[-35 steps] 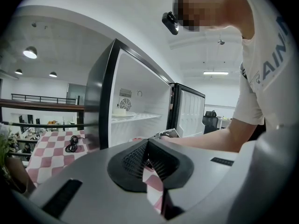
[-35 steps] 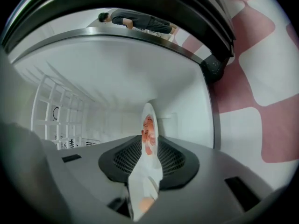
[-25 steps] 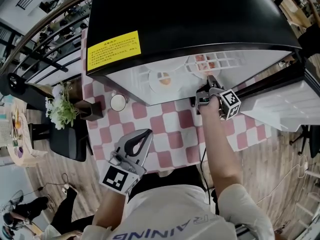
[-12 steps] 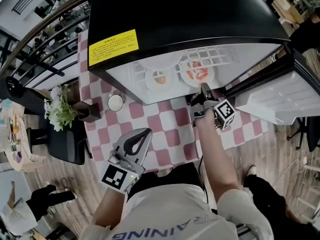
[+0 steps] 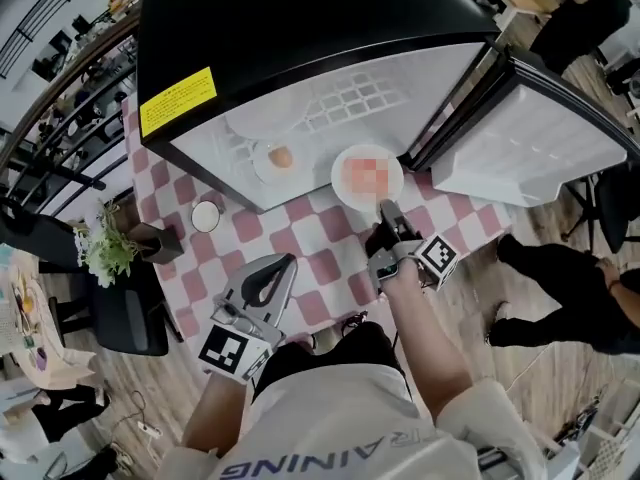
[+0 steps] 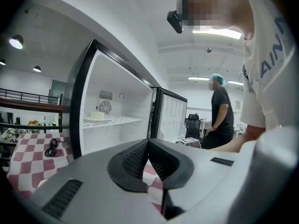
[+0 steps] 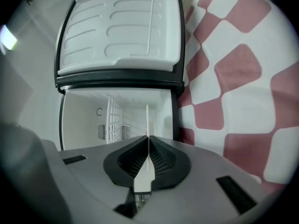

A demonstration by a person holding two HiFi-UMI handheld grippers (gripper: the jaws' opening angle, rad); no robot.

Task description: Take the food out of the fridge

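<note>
White plate (image 5: 343, 190), near rim between the right claw's (image 5: 386, 210) closed jaws.

The fridge (image 5: 300, 28) is black outside, white within, with a yellow label (image 5: 178, 100). Ahead of the grey right gripper (image 5: 386, 210), the plate (image 5: 342, 180) is white; the bench (image 5: 310, 238) cloth is pink-and-white checked.

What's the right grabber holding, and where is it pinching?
The right gripper pinches the white plate by its near rim. The left gripper holds nothing.
</note>
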